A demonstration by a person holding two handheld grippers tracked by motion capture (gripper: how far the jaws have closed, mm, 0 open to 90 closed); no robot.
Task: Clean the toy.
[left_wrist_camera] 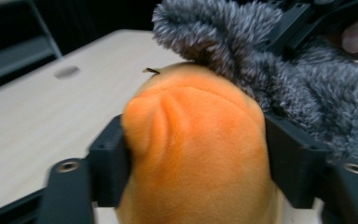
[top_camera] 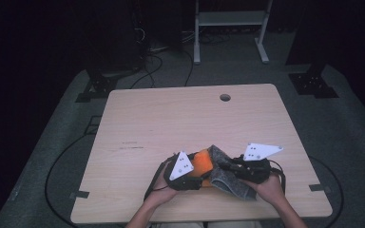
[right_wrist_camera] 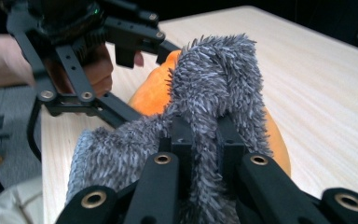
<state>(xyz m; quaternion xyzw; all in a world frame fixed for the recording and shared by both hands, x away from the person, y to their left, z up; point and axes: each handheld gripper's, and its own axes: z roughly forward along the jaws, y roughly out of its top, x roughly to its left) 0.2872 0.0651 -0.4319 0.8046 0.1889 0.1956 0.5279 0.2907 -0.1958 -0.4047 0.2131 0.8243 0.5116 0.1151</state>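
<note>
right at the near middle of the desk (top_camera: 171,123) lies an orange plush piece (top_camera: 201,162), soft and rounded, with a fuzzy grey cloth (top_camera: 228,183) draped against its right side and partly over its top. in the left gripper view the orange plush piece (left_wrist_camera: 196,149) bulges up between the two black jaws, which stand on either side of it with their inner faces against its flanks; whether they press on it or merely flank it cannot be told. the grey cloth (left_wrist_camera: 279,79) rises behind and to the right of it, touching its top edge. the left gripper (top_camera: 190,176) sits just left of the plush in the high view, held by the person's left hand (top_camera: 160,189), with its pale three-cornered plate tilted upward.

the right gripper (top_camera: 228,166) comes in from the right, held in the person's right hand (top_camera: 270,187), and its jaws are closed tight on a fold of the grey cloth (right_wrist_camera: 214,93); in the right gripper view the fuzzy pile is pinched between the two narrow jaws and stands up above them in a hump. beyond that hump the orange plush piece (right_wrist_camera: 154,93) peeks out on both sides, and the left gripper (right_wrist_camera: 142,46) is seen at the far left with fingers (right_wrist_camera: 98,70) behind its frame.

farther off, the light wooden desk has a round hole (top_camera: 225,97) near its far edge, and dark cables (top_camera: 161,61) run over the grey floor beyond.
</note>
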